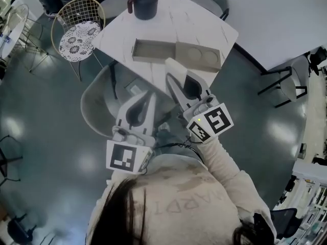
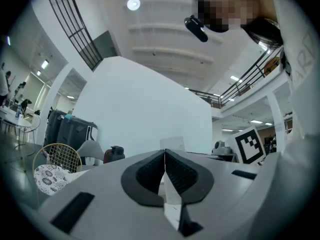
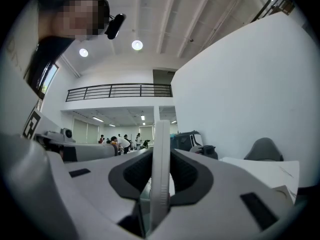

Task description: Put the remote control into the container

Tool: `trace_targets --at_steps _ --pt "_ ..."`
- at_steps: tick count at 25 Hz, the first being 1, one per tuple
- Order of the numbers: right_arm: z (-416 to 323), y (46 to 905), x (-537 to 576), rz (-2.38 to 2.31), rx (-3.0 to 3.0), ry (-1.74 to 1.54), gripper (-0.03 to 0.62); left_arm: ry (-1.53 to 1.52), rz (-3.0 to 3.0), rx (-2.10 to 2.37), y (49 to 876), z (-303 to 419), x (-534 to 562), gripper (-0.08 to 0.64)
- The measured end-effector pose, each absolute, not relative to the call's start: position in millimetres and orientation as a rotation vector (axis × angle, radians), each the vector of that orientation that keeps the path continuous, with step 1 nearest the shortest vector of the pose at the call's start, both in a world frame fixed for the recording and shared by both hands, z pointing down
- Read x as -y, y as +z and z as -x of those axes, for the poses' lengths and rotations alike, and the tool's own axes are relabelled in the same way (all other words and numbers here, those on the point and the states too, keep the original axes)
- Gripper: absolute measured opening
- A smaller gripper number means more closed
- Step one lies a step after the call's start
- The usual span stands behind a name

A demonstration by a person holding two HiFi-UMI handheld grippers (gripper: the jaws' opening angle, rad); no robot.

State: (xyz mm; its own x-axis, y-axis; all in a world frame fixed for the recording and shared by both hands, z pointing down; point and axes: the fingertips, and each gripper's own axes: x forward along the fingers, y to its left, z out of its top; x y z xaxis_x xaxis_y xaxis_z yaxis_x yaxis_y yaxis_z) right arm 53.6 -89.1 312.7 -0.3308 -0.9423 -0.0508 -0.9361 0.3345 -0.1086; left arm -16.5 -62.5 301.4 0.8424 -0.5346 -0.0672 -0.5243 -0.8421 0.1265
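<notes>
White table (image 1: 204,19), container (image 1: 153,51) by near edge, remote control (image 1: 176,68) in right gripper (image 1: 180,79)

White table (image 1: 184,22): grey container (image 1: 176,54) at near edge, dark jug (image 1: 144,3) behind.

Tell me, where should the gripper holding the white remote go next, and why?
Probably carry it forward until the remote control is above the open compartment of the container. The right gripper has its jaws clamped on the remote control, which the head view shows just short of that compartment.
</notes>
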Motion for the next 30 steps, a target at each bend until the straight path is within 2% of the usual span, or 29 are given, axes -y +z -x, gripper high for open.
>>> trace_targets --at_steps 20,30 --pt "-109 404 236 1.712 -2.742 -0.244 0.094 -0.041 -2.843 0.947 309 -54 130 0.014" --pt "-107 452 290 1.670 -2.959 -0.227 0.094 -0.005 -2.805 1.028 319 -61 152 0.013"
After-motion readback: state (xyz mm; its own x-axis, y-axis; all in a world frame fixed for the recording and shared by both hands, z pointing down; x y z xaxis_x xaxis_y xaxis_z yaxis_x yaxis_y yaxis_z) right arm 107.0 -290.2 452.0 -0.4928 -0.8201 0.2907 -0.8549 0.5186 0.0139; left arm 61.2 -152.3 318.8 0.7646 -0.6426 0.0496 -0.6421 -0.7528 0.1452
